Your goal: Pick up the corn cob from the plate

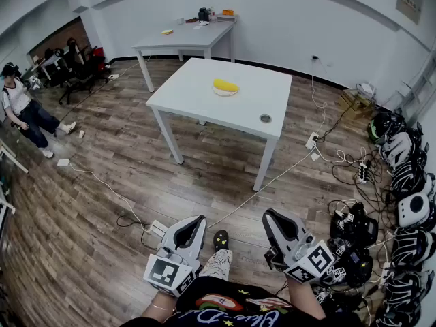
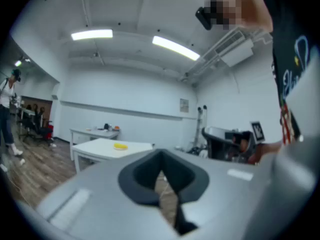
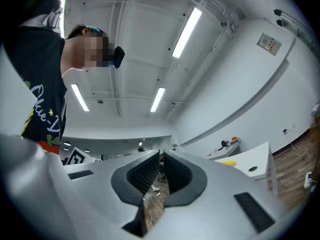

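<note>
The corn cob [image 1: 225, 85] lies on its plate [image 1: 217, 92] mid-desk [image 1: 197, 101], at twelve o'clock and well apart from me across the floor [image 1: 102, 182]. My left claw [image 1: 193, 222] at seven o'clock and right claw [image 1: 273, 218] at five are closed on nothing. I'd call this the approach: walk up, then part one claw.

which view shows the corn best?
Head view: the corn lies unobstructed on its plate on the table, seen from above. Left gripper view shows the corn only as a small, distant yellow streak. Right gripper view shows a tiny yellow sliver at the right.
</note>
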{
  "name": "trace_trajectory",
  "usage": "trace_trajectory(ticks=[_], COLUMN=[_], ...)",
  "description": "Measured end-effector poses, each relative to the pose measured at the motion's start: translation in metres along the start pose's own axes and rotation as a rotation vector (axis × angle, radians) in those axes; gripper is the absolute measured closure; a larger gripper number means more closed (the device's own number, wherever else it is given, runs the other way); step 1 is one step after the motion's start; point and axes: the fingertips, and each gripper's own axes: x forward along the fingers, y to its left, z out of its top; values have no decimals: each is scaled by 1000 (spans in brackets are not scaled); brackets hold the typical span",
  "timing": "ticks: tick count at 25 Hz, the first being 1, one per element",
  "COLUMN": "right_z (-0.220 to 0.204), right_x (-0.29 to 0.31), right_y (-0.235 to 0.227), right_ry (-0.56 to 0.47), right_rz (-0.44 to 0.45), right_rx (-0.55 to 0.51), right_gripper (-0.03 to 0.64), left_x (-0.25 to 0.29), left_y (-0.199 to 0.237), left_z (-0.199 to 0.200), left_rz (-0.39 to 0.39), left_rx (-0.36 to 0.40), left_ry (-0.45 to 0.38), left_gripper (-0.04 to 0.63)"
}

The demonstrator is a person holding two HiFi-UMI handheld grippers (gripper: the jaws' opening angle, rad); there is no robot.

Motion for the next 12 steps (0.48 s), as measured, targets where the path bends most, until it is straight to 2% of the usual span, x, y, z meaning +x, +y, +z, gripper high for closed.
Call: trace_trajectory(ticks=[3,7,12], right_z=[2,10,-2], right_x=[39,109,192], right_y=[-39,-104,-154], right_ry=[4,14,0], right_rz=[1,-22,27], right_rx=[-20,-111,-68], right_gripper=[600,600,600], left_x=[49,116,163], left_y=[32,94,165], left_z=[1,27,39], left_rz=[-26,-32,-3], left_rx=[-21,31,39], left_ry=[-28,-70,-80], left_gripper=[598,598,598])
